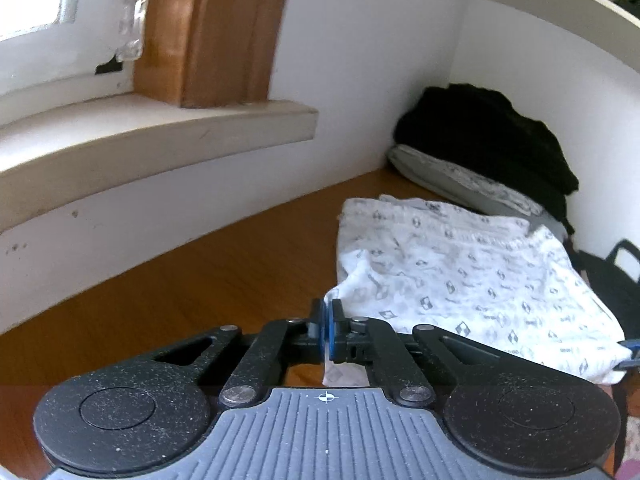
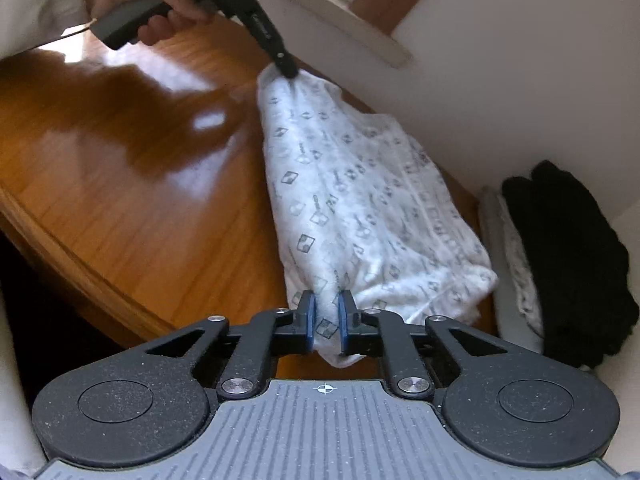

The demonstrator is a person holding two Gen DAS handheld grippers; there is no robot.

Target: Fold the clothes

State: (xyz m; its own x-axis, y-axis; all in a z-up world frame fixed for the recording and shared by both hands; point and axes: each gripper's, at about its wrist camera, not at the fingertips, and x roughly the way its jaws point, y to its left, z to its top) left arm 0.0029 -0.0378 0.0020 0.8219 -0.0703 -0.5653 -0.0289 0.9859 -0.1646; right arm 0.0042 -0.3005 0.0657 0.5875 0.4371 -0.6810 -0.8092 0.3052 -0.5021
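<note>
A white garment with a small grey diamond print [image 1: 460,276] lies bunched on the wooden table [image 1: 200,280]. My left gripper [image 1: 327,312] is shut on one corner of it, a thin fold of cloth pinched between the blue pads. In the right wrist view the same garment [image 2: 360,208] stretches from my right gripper [image 2: 326,312] to the left gripper [image 2: 286,68], which a hand holds at the far end. The right gripper's pads press on a thicker bunch of the cloth's near end.
A folded stack with a black garment [image 1: 492,140] on top of grey and white pieces [image 1: 460,178] sits in the back corner against the white wall [image 1: 360,60]. A window sill [image 1: 140,140] juts out at the left. The table's rounded edge [image 2: 80,264] runs at the near left.
</note>
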